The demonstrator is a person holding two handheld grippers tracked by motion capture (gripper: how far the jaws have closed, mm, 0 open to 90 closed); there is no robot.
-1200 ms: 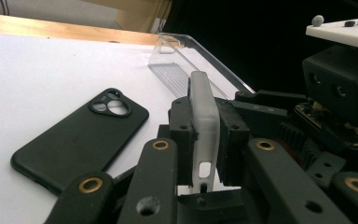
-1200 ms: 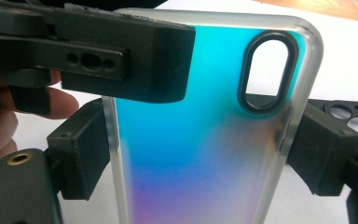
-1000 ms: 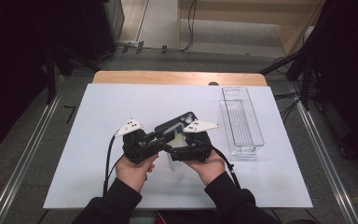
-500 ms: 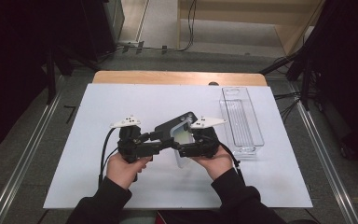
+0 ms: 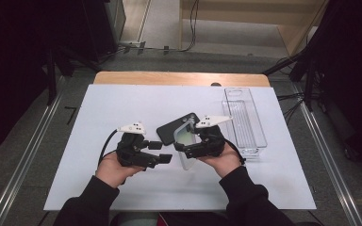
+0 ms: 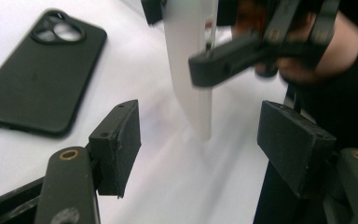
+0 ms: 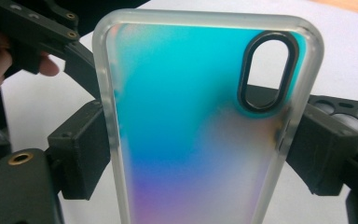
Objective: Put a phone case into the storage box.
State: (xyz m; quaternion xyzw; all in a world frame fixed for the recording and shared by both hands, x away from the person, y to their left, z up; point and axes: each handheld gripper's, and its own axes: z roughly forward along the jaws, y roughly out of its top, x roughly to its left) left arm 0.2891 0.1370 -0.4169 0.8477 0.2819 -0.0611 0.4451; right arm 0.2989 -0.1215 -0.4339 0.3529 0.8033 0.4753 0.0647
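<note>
Your right gripper point(image 5: 187, 147) clamps the iridescent phone case point(image 7: 200, 121) by its two long edges, holding it above the white mat point(image 5: 99, 108) near its middle. Your left gripper point(image 6: 200, 140) has just been opening; its jaws stand apart, apparently clear of the case. The black phone point(image 5: 174, 127) lies just behind.

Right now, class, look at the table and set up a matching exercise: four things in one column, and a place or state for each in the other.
Things:
1. black phone
2. iridescent phone case
3. clear tray
4. left gripper

Places or states:
A. jaws open, nothing between them
B. at the table's right side
C. flat on the white mat, camera side up
D. clamped edge to edge in the right gripper

Pairs: 1-C, 2-D, 3-B, 4-A
</note>
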